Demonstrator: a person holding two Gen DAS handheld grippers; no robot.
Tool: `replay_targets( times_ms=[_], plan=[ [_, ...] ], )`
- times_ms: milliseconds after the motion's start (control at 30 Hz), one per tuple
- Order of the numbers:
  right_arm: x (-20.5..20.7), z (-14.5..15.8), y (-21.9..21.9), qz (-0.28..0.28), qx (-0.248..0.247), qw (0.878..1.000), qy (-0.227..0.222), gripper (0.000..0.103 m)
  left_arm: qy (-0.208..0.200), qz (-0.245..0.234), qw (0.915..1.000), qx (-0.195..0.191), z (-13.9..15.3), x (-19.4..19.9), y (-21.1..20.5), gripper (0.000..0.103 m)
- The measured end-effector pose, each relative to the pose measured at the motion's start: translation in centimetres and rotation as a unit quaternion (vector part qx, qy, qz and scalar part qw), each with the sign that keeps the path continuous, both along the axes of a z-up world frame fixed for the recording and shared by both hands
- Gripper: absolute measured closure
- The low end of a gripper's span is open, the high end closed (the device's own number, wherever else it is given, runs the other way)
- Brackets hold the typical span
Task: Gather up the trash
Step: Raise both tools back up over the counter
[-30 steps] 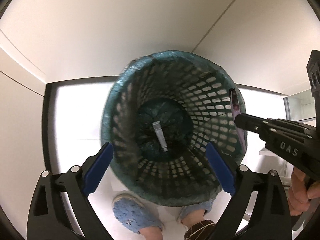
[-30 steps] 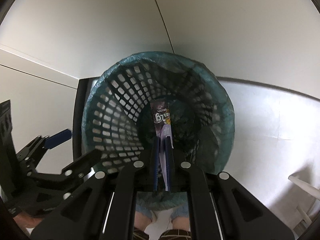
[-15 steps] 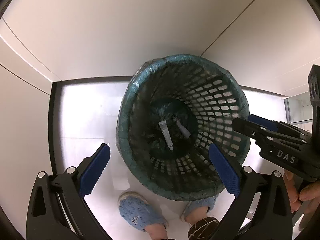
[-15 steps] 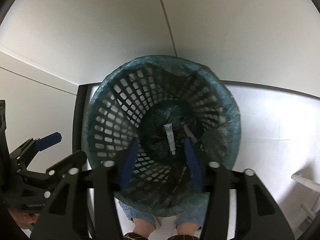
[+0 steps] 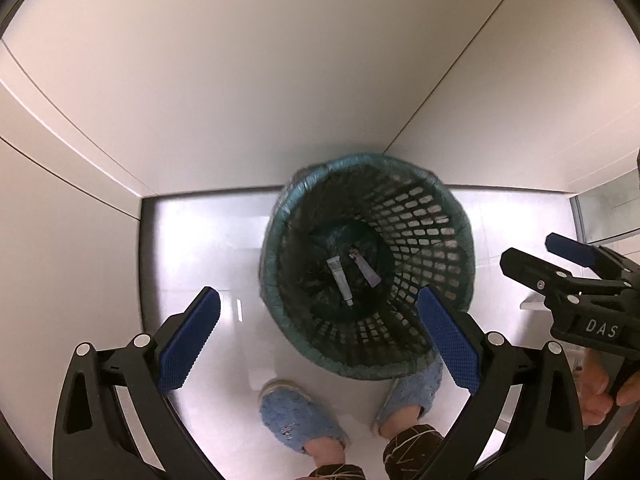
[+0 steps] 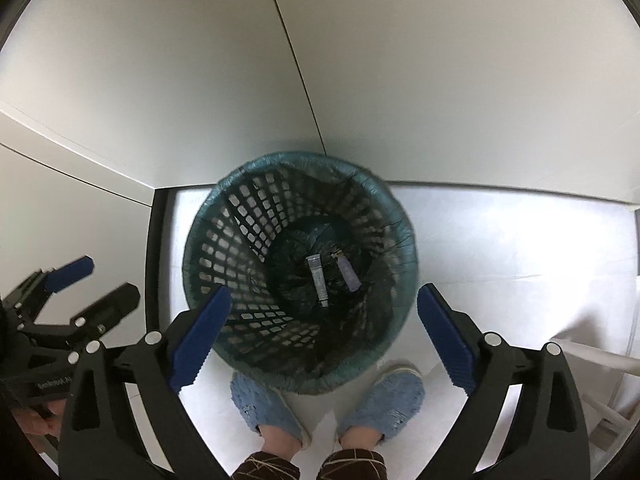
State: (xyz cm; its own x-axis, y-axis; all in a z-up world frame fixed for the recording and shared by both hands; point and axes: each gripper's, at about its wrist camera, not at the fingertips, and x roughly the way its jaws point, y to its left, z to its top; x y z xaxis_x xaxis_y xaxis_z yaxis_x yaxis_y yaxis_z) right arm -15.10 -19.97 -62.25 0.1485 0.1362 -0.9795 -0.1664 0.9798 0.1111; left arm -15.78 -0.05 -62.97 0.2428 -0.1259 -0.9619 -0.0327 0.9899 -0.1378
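A round mesh waste basket (image 5: pixel 436 216) lined with a teal bag stands on the white floor; it also shows in the right wrist view (image 6: pixel 240 216). At its bottom lie a grey tube (image 5: pixel 340 280) (image 6: pixel 318 278) and a purple wrapper (image 5: pixel 366 270) (image 6: pixel 347 274). My left gripper (image 5: pixel 316 342) is open and empty, well above the basket's near rim. My right gripper (image 6: pixel 324 338) is open and empty above the basket; it also shows in the left wrist view (image 5: pixel 540 256). The left gripper appears at the left of the right wrist view (image 6: pixel 96 284).
The person's feet in blue slippers (image 5: pixel 296 416) (image 6: pixel 384 400) stand just in front of the basket. White walls meet in a corner behind it. A dark door frame (image 6: pixel 154 264) runs along the left. A white rack (image 6: pixel 592 360) is at the right.
My right gripper opened and let the purple wrapper go; it fell to the basket bottom beside the tube. Both grippers have risen away from the basket.
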Motion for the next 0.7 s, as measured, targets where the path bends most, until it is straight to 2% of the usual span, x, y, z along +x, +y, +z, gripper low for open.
replay_targets(
  times_ms=[267,500,700],
  plan=[
    [-0.6,9.4,-0.3,-0.007,0.002,0.999,-0.031,0.011,-0.026,-0.001,0.9997,0.002,9.2,-0.7,0.2,0.006],
    [-0.7,19.7,-0.5,0.017,-0.011,0.997,-0.077,0.011,-0.049,-0.012,0.9987,-0.003,18.8,-1.8,0.0,0.006],
    [-1.0,29.0,-1.3,0.003,-0.001,0.995,-0.104,0.011,-0.078,-0.024,0.9967,-0.003,27.6,-2.4,-0.1,0.006]
  ],
)
